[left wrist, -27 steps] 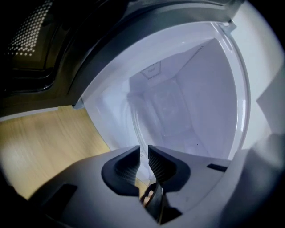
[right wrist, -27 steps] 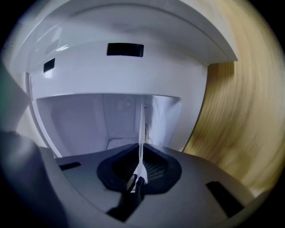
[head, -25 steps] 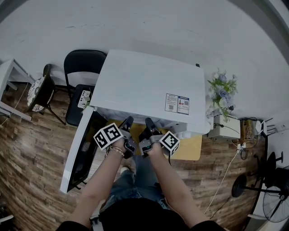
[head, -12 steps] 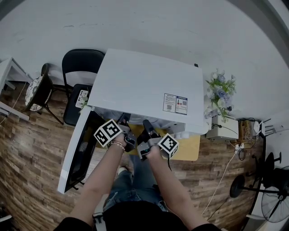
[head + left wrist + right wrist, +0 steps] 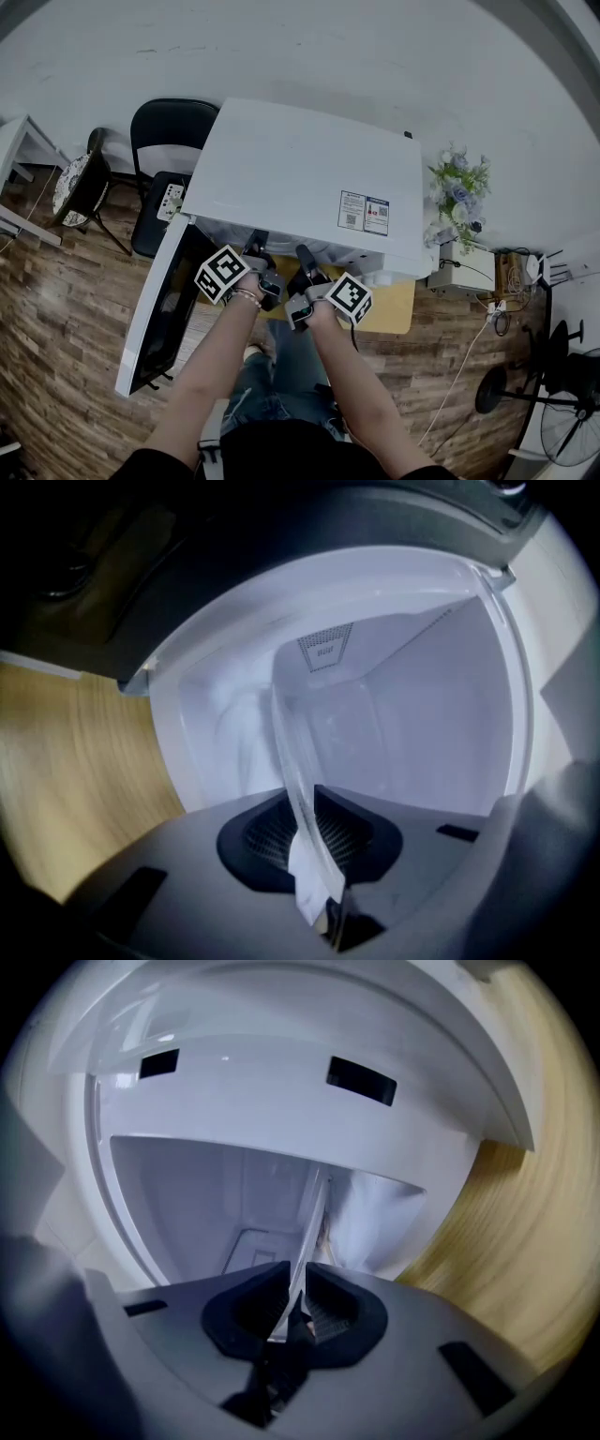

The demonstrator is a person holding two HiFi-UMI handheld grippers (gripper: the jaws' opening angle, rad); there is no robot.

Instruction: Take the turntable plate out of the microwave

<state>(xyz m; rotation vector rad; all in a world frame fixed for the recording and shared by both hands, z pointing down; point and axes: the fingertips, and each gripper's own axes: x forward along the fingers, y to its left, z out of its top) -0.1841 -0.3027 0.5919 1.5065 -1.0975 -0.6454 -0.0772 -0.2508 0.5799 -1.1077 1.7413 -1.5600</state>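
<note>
1. turntable plate (image 5: 298, 789): clear glass disc, sitting within the open mouth of the microwave (image 5: 300, 178), its near rim running between both sets of jaws; not yet out over the tabletop (image 5: 392, 307).
2. left gripper (image 5: 314, 834): jaws are closing, pads grasping the glass rim. risk: squeezing a thin, slick edge is likely letting it skate sideways or pivot in the pads.
3. right gripper (image 5: 292, 1309): jaws are opening with the rim between them, pads appearing to be only lightly pinching it. risk: if this side is letting go, the whole weight is hanging on the left grasp, and the plate is twisting down and dropping.
4. cavity (image 5: 431, 724): walls and front lip are sitting close around the disc. risk: pulling it out tilted is probably knocking the far rim on the lip or ceiling, chipping the glass or jolting it free.
5. door (image 5: 155, 319): standing open at the left. risk: swinging the left arm outward is likely bumping it.
6. both grasps are sitting close together on one side of the disc. judgement: the far, unsupported half is levering against the pads, so a fast pull is inviting a slip.
</note>
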